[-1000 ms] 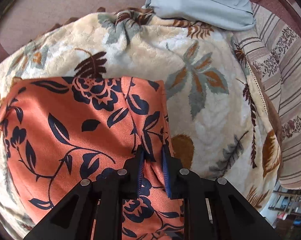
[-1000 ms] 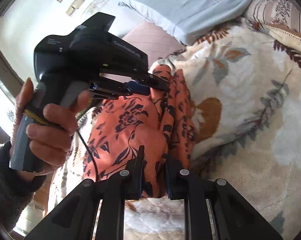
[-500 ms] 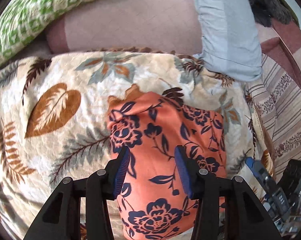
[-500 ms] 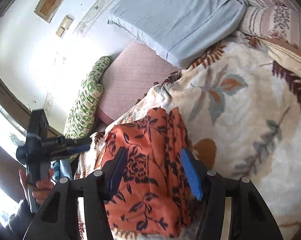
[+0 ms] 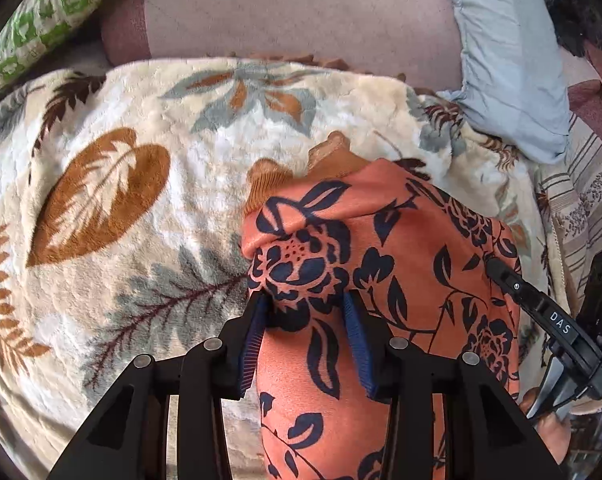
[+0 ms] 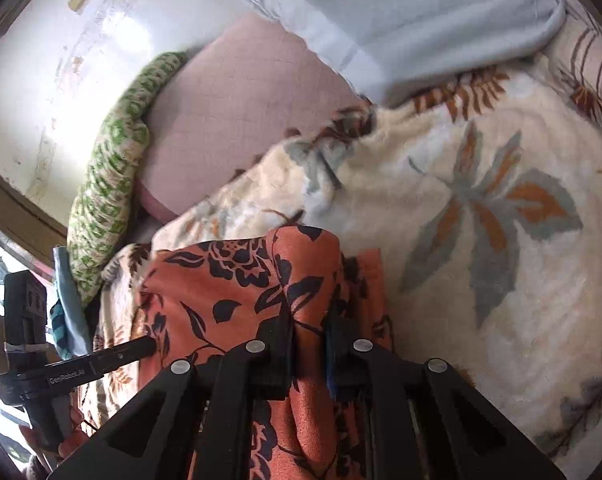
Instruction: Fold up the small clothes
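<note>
Your bed (image 5: 341, 12) is covered by a cream leaf-print blanket (image 5: 149, 216), with a pink pillow (image 6: 237, 116) and a pale blue one (image 6: 401, 20) at its far end. On the blanket lies the orange floral garment (image 5: 401, 248), bunched up. Your left gripper (image 5: 305, 320) is half open and closing, cloth between its pads. Your right gripper (image 6: 309, 332) is closing, pinching a fold of the garment.

Everything's sitting on a bed covered by a fuzzy cream blanket (image 5: 149, 208) with big leaf prints. The orange flowered garment (image 5: 401, 248) lies bunched right on it. Up at the head end there's a pink pillow (image 5: 293, 16), a pale blue pillow (image 5: 509, 48) and a green patterned cushion (image 5: 49, 12).
</note>
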`<state>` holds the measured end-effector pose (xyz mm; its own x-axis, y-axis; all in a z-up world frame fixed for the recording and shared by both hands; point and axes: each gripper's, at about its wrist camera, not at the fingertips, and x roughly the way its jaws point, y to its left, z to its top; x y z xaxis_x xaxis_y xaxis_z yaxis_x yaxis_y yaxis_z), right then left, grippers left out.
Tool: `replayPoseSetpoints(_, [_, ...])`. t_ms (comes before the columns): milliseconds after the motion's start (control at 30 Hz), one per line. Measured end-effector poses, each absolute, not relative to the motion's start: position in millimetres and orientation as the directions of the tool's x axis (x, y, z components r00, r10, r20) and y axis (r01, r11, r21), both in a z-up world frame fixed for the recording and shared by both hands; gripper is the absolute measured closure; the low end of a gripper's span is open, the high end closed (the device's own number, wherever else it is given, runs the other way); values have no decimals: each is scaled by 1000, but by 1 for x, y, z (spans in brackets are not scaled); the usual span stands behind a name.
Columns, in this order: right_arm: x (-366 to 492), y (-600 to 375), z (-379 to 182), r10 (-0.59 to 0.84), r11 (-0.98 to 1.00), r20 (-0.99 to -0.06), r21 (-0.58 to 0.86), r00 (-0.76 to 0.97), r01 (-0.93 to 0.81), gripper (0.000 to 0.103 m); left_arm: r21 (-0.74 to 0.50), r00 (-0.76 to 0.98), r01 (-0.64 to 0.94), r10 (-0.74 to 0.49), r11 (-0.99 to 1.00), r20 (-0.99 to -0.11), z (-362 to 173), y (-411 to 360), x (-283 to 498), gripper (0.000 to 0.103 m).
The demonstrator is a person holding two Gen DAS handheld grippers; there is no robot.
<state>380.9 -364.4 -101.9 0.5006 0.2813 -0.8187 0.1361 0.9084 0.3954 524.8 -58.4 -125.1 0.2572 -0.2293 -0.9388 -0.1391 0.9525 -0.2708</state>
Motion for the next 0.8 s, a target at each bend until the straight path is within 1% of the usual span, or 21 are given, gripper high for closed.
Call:
replayPoseSetpoints(67, [383, -370, -124, 261, 914, -848, 370, 461, 164, 93, -247, 246, -141, -207, 959, -947, -137, -63, 526, 60])
replayPoseSetpoints(133, [381, -376, -128, 284, 894, -834, 409, 474, 183, 92, -289, 250, -155, -245, 945, -937, -135, -57, 525, 61])
replayPoseSetpoints(167, [381, -377, -126, 288, 890, -834, 414, 471, 189, 90, -331, 257, -169, -283, 928, -924, -131, -50, 524, 63])
replayPoseSetpoints(200, [380, -377, -122, 288, 891, -835, 413, 469, 188, 86, -366, 273, -178, -312, 913, -910, -126, -42, 521, 65])
replayPoseSetpoints(233, [377, -377, -115, 275, 896, -835, 402, 477, 188, 76, -382, 295, -185, -320, 905, -900, -122, -34, 517, 66])
replayPoseSetpoints(267, [373, -377, -107, 270, 900, -830, 398, 488, 180, 73, -390, 321, -199, -316, 899, -893, -117, -24, 512, 66])
replayPoseSetpoints(333, [362, -376, -90, 275, 900, -803, 408, 528, 151, 73, -421, 339, -224, -335, 879, -879, -114, -11, 498, 66])
replayPoseSetpoints(400, [349, -371, -74, 301, 900, -767, 425, 567, 98, 73, -471, 341, -222, -385, 854, -858, -114, -6, 480, 66])
replayPoseSetpoints(433, [343, -367, -69, 320, 898, -748, 436, 581, 67, 72, -493, 340, -215, -408, 843, -847, -116, -8, 469, 66])
replayPoseSetpoints(467, [338, -362, -67, 335, 897, -741, 440, 582, 44, 68, -512, 340, -204, -430, 835, -837, -117, -11, 457, 66])
replayPoseSetpoints(533, [331, -352, -77, 350, 900, -761, 435, 547, 30, 62, -515, 315, -198, -444, 834, -839, -128, -20, 438, 66])
replayPoseSetpoints(600, [331, -342, -103, 340, 914, -828, 402, 445, 48, 61, -534, 296, -191, -470, 824, -831, -138, -24, 425, 66])
replayPoseSetpoints(633, [330, -338, -108, 319, 926, -849, 373, 421, 51, 61, -531, 306, -190, -464, 826, -831, -139, -26, 419, 65])
replayPoseSetpoints(667, [329, -335, -102, 298, 937, -852, 348, 429, 40, 61, -531, 325, -180, -460, 828, -826, -137, -26, 414, 64])
replayPoseSetpoints(733, [334, -324, -82, 280, 949, -848, 316, 450, 4, 58, -540, 330, -171, -469, 824, -819, -137, -27, 408, 64])
replayPoseSetpoints(800, [345, -309, -58, 311, 946, -818, 317, 483, -72, 57, -535, 328, -158, -467, 830, -821, -138, -30, 403, 63])
